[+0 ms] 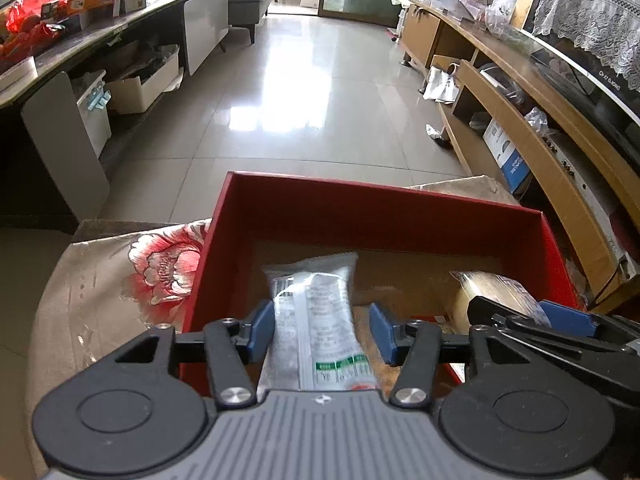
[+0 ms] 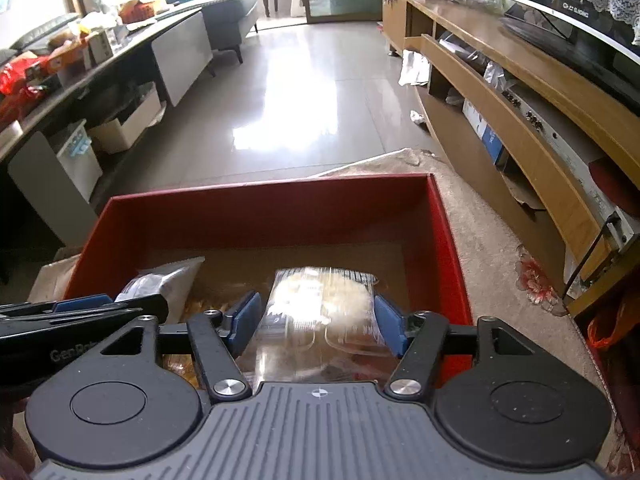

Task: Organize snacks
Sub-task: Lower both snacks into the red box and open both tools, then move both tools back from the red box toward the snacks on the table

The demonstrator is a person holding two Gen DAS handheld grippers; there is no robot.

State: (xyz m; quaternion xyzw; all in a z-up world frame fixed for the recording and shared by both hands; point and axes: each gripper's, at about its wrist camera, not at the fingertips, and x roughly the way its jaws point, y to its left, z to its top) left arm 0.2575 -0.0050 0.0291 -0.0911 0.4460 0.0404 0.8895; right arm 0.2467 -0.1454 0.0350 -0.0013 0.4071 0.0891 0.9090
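An open red box [image 1: 360, 196] sits on a floral cloth, with both grippers hanging over its near half. My left gripper [image 1: 322, 332] is open. A white printed snack packet [image 1: 316, 308] lies lengthwise between its blue pads, with a gap showing at the right pad. My right gripper [image 2: 318, 322] is open around a clear bag of pale bread-like snack [image 2: 320, 304] that rests in the box [image 2: 260, 192]. The same bag [image 1: 492, 292] shows at the right of the left wrist view. The white packet [image 2: 160, 284] shows at the left of the right wrist view. Both packets look blurred.
The box stands on a table covered by a beige cloth with red flowers [image 1: 164, 268]. A wooden TV stand [image 2: 500, 92] runs along the right. A dark low table with snack boxes and red bags [image 1: 80, 12] runs along the left, with tiled floor [image 1: 300, 92] between.
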